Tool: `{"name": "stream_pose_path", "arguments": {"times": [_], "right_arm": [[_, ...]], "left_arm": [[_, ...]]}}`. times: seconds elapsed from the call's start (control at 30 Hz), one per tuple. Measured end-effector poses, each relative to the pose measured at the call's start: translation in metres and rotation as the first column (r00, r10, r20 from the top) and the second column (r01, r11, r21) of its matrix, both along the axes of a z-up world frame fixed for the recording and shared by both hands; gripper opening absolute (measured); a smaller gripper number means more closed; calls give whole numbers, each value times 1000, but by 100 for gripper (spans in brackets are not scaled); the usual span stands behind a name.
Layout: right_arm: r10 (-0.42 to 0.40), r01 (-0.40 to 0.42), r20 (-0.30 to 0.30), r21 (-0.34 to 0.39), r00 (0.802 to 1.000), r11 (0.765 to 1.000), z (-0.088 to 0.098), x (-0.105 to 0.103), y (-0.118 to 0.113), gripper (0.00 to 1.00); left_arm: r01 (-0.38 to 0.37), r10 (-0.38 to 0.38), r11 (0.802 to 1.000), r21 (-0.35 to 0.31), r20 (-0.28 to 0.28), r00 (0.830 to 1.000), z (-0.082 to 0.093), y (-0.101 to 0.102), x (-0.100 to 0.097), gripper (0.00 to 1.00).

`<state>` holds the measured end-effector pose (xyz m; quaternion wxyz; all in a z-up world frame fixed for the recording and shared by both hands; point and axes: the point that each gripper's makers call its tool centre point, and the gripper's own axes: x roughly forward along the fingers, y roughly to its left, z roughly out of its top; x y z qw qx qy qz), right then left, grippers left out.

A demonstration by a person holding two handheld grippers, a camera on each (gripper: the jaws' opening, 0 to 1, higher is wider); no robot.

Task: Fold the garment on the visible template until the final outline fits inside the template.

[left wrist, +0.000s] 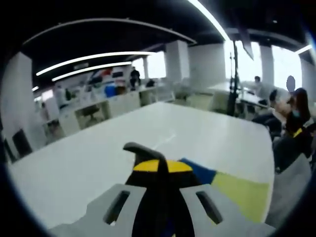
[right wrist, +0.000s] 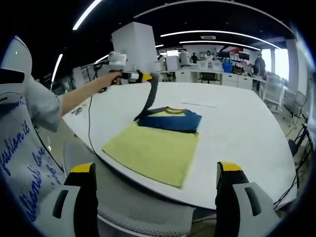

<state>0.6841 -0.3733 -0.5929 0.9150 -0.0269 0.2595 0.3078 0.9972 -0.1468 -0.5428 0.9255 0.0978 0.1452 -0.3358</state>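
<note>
A soft yellow-and-navy garment [right wrist: 157, 143] is laid flat on the smooth white counter [right wrist: 237, 128], its navy upper part folded over. A dark sleeve strip is pinched and lifted by the left gripper [right wrist: 143, 77], fingers closed. Right gripper [right wrist: 157, 197] fingers are spread wide, holding nothing.

Yellow-and-navy garment [right wrist: 155, 148] on white table [right wrist: 237, 128]

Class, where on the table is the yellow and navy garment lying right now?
In the right gripper view, the garment lies flat near the white table's near edge, the left gripper pinching a dark sleeve above it.
</note>
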Motion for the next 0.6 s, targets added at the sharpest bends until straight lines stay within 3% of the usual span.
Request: {"name": "stream_pose_path", "arguments": {"times": [0.6], "right_arm": [[-5, 5, -6, 12, 1000, 1000, -1, -1, -5, 100]], "left_arm": [[42, -42, 999, -7, -7, 999, -1, -33, 5, 0]]}}
